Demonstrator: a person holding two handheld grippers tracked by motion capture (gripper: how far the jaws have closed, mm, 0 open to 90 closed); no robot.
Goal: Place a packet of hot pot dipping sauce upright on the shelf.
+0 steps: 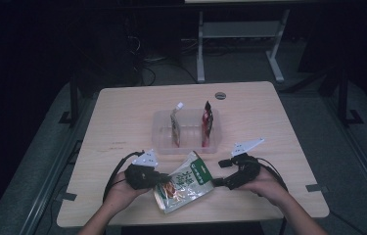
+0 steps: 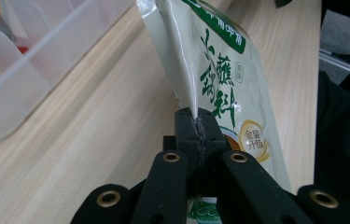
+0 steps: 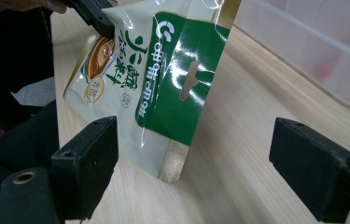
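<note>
Black jaws of the left hand-held gripper [image 2: 196, 122] are pinched together on the side seam of the green-and-white seasoning pouch [image 2: 219, 79], holding it tilted up off the counter [image 2: 93, 140]. In the high view the pouch [image 1: 185, 182] sits between both hands, just in front of the clear plastic bin [image 1: 162, 142], which already holds a pale sachet [image 1: 175, 126] and a red sachet [image 1: 206, 125] standing upright. Right hand-held gripper [image 3: 193, 154] has its jaws wide apart, holding nothing, lined up on the pouch's green header edge. Judged step: handover or two-point grasp before binning. Next move likely calls for closing the right jaws on the header, then lifting toward the free slot in the bin.
</note>
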